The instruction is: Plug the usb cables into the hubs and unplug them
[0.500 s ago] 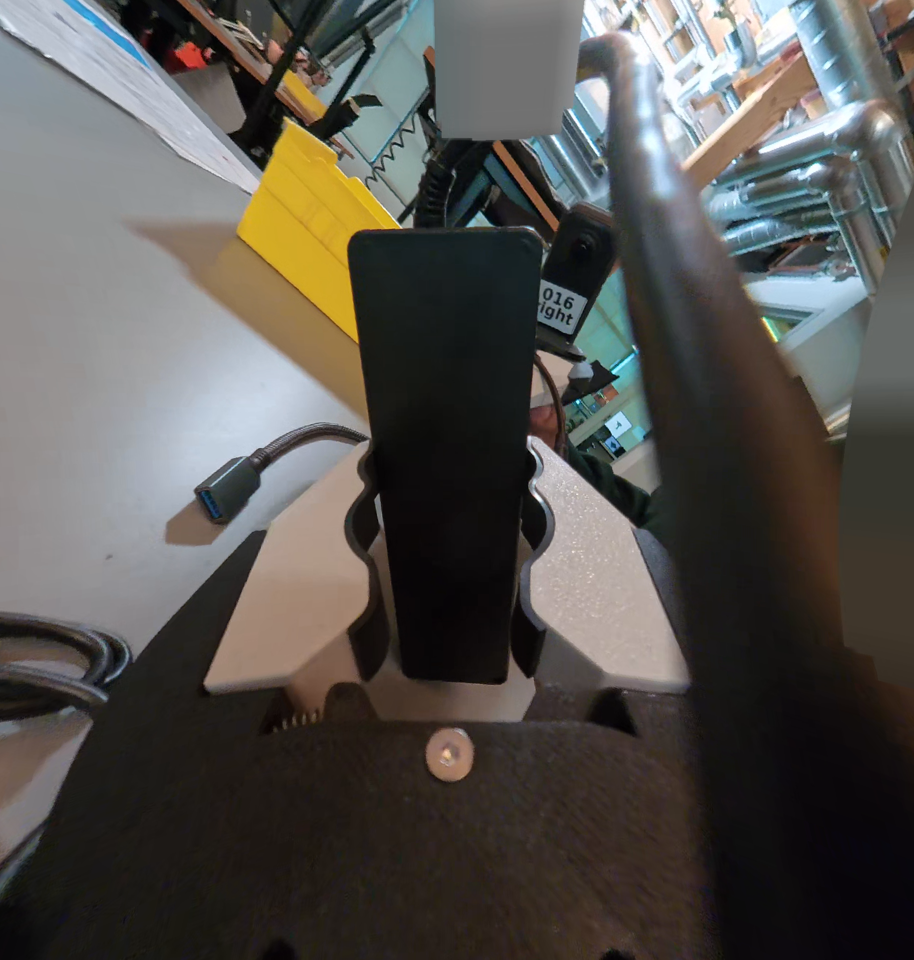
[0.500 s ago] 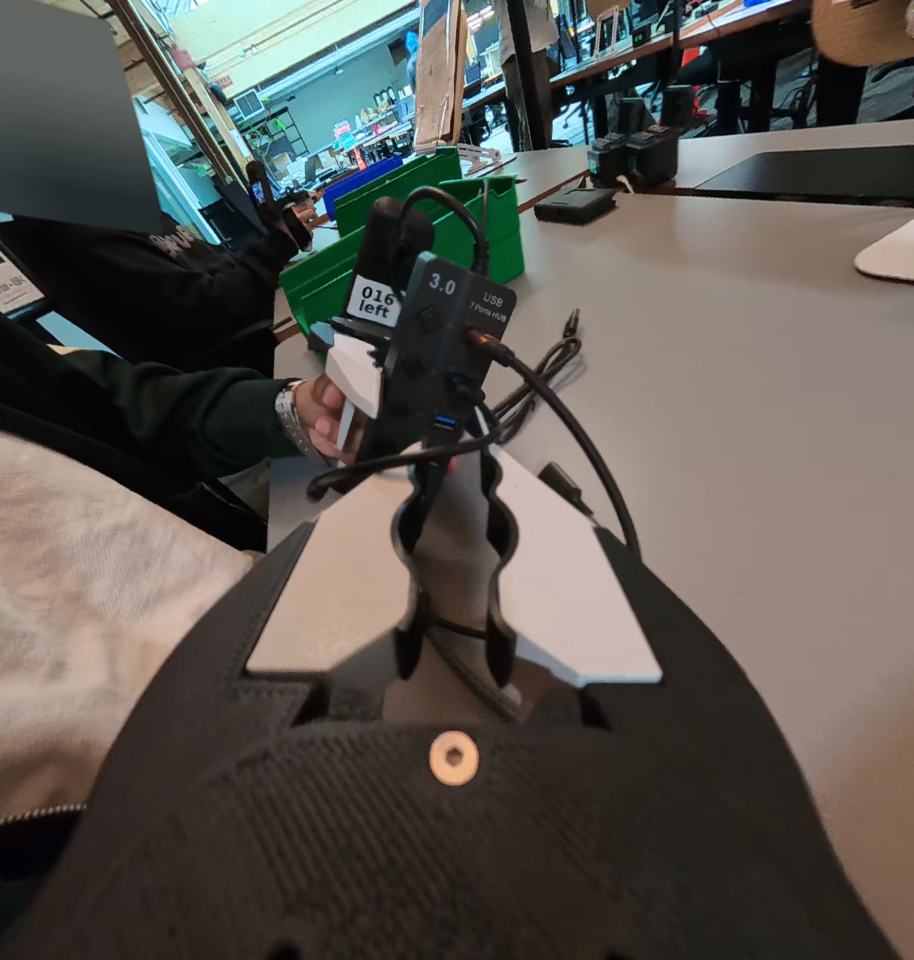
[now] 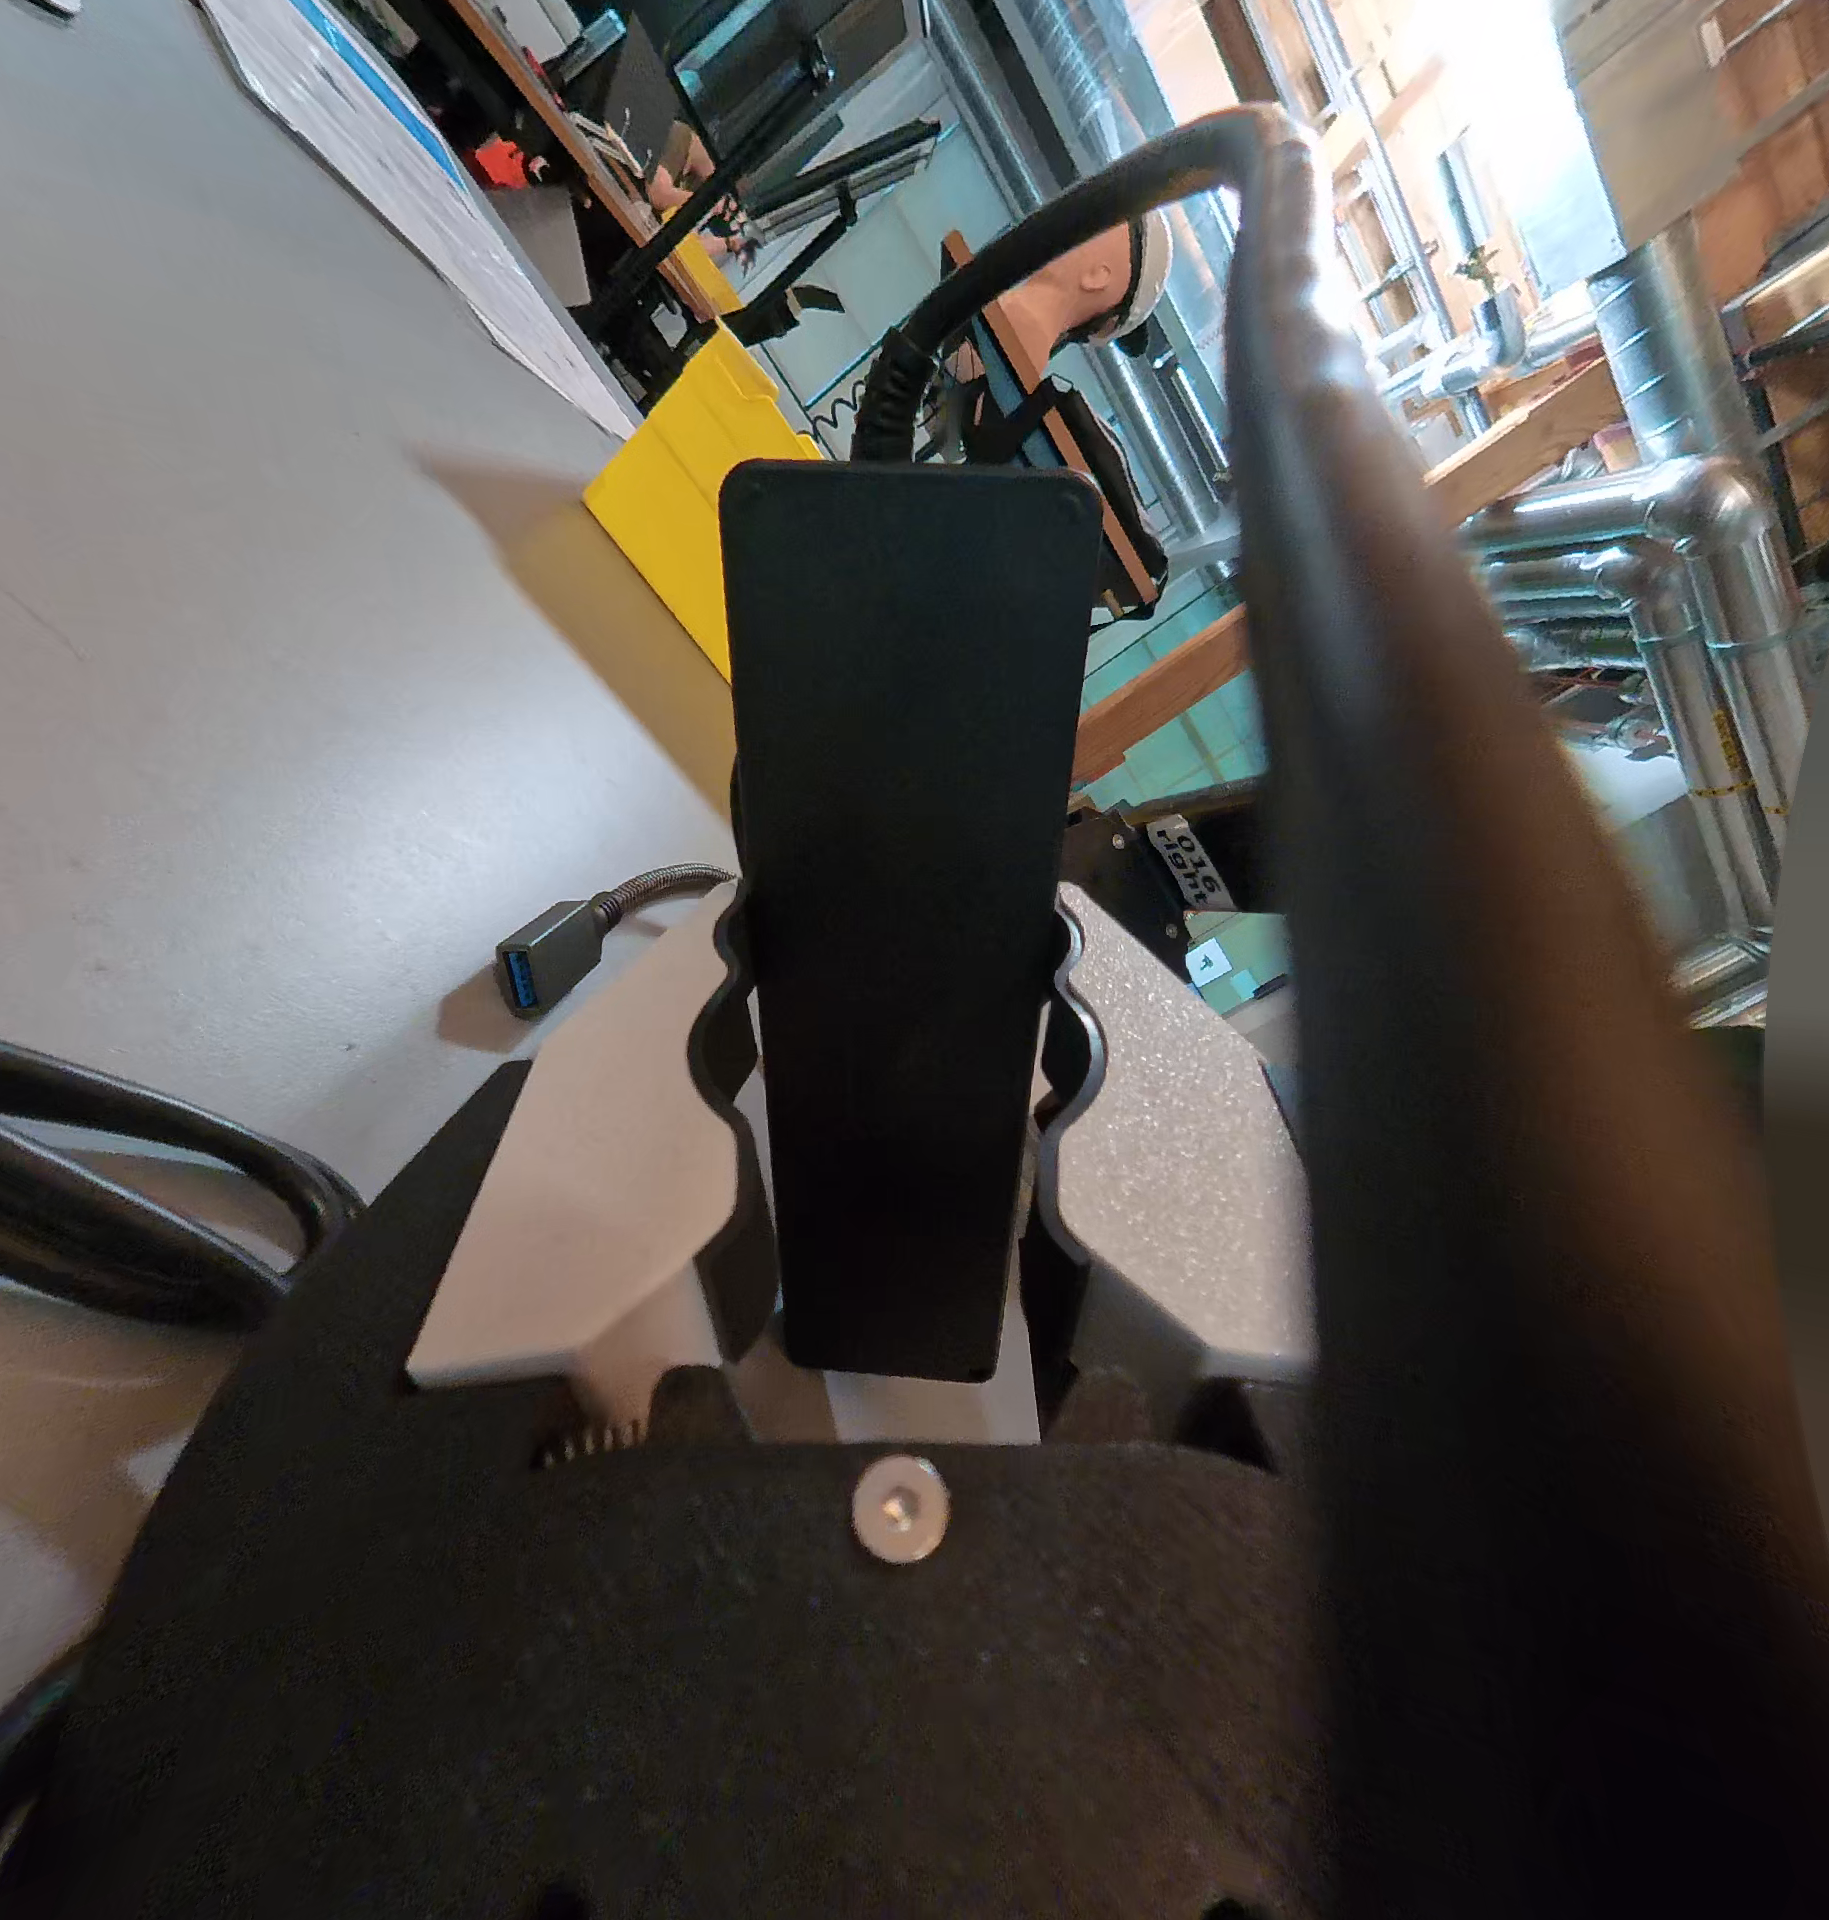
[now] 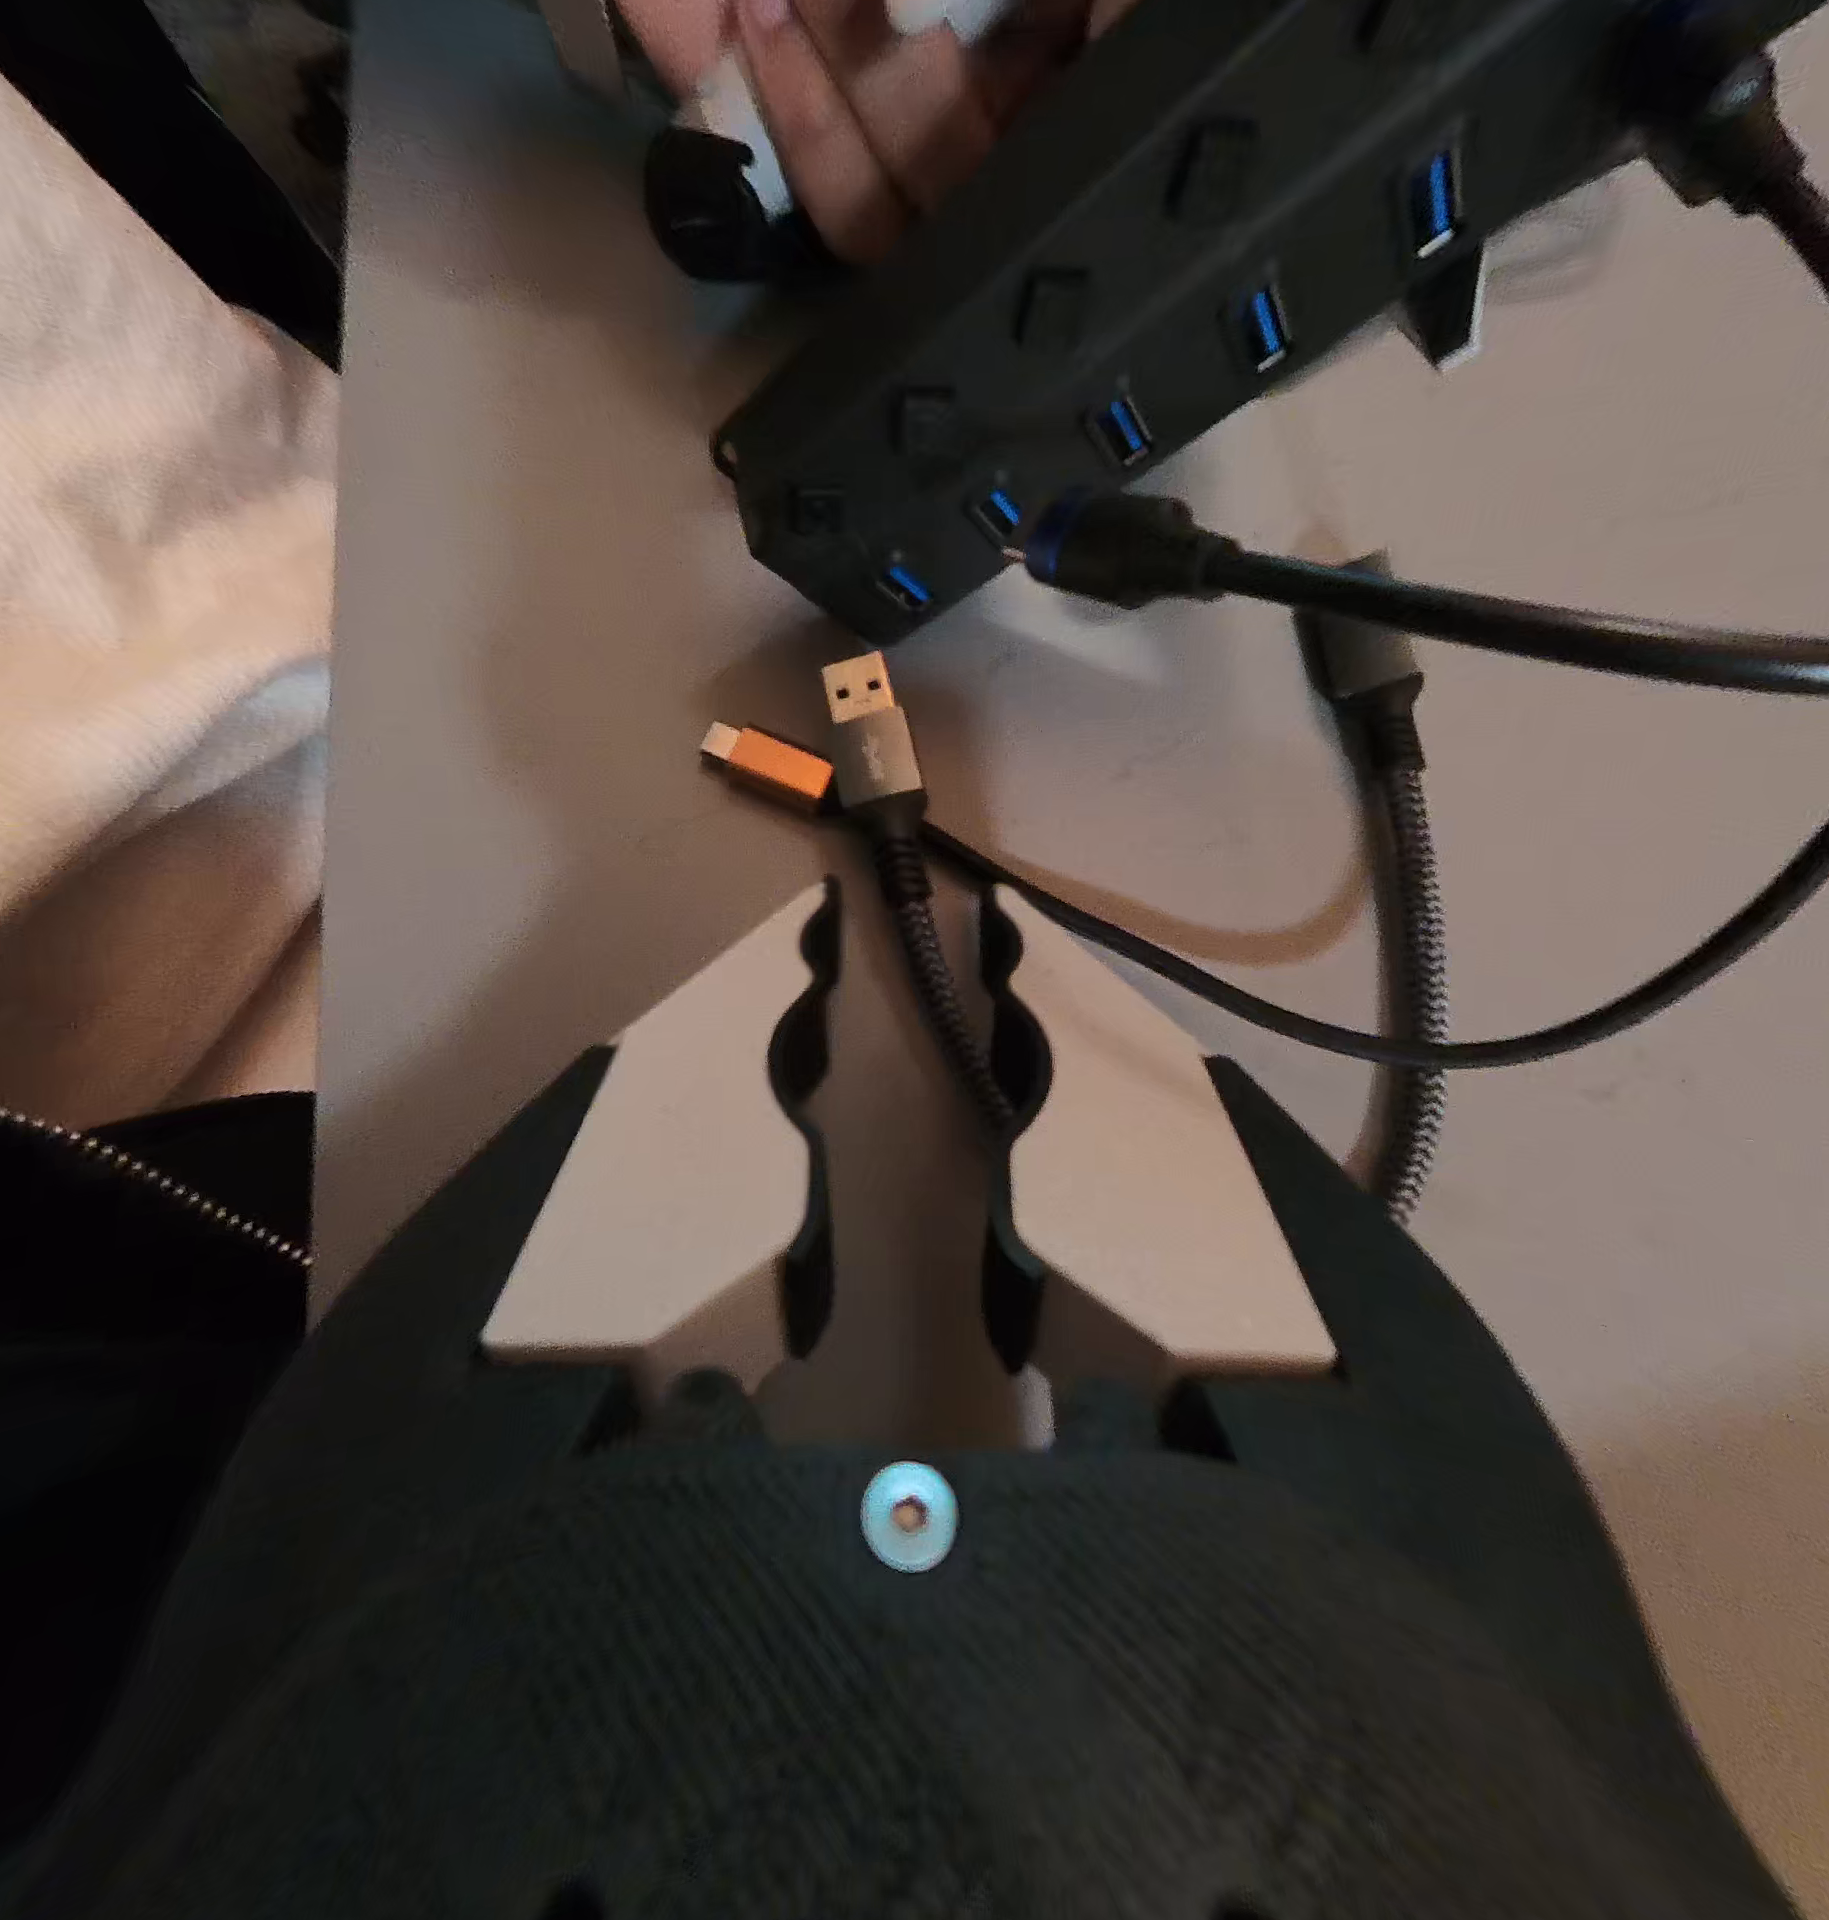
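My left gripper (image 3: 899, 904) is shut on a black USB hub (image 3: 905, 831) and holds it upright above the table, back face toward the camera. The hub's thick black cable (image 3: 1305, 520) arcs over from its top. In the right wrist view the hub (image 4: 993, 384) shows a row of blue ports, and a black plug (image 4: 1118, 551) sits at one port. My right gripper (image 4: 908, 888) is open and points down at the table. A grey braided USB cable (image 4: 931, 956) lies between its fingers, its silver plug (image 4: 856, 686) just below the hub. An orange connector (image 4: 770, 764) lies beside it.
A grey socket end on a braided lead (image 3: 536, 966) lies on the grey table (image 3: 214, 727). Black cables (image 3: 110, 1174) loop at the left. A yellow bin (image 3: 681, 520) stands farther back. A hand (image 4: 848, 125) is behind the hub. Thin black cable (image 4: 1409, 1049) crosses the table.
My right gripper has tipped from facing the hub to looking down at the table and the loose plugs. The left gripper still grips the hub, its view rolled slightly.
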A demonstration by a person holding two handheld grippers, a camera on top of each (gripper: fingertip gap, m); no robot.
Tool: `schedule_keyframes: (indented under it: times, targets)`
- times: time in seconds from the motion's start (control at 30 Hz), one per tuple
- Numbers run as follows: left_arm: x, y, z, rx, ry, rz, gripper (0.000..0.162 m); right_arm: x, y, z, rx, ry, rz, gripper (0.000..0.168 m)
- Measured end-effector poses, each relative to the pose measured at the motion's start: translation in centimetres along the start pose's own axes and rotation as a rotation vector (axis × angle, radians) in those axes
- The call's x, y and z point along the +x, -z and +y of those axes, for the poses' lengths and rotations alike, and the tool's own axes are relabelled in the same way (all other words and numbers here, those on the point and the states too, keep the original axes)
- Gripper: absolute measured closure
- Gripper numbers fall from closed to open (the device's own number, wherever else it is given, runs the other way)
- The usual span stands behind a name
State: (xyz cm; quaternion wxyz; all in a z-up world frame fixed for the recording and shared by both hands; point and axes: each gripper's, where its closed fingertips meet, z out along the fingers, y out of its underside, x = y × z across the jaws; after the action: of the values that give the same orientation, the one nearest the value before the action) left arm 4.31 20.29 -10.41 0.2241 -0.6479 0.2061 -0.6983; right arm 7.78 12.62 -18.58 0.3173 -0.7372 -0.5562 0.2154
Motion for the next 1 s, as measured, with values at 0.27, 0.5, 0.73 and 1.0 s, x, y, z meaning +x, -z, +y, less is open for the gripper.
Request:
schedule_keyframes:
  times: [0.27,0.5,0.73,1.0]
  targets:
    - [1.6,-0.4,0.9,-0.042,-0.081,0.073,0.11,2.0,3.8,-5.0,0.331,-0.204,0.009,0.161]
    - [4.6,-1.4,3.8,-0.157,-0.276,0.174,0.111,2.3,3.7,-4.8,0.214,-0.287,0.064,0.162]
    - [4.4,-1.4,3.8,-0.155,-0.277,0.165,0.107,0.7,3.9,-4.5,0.095,-0.337,0.001,0.162]
    - [4.7,-1.4,3.9,-0.162,-0.295,0.171,0.107,0.7,3.9,-4.3,0.047,-0.332,0.038,0.162]
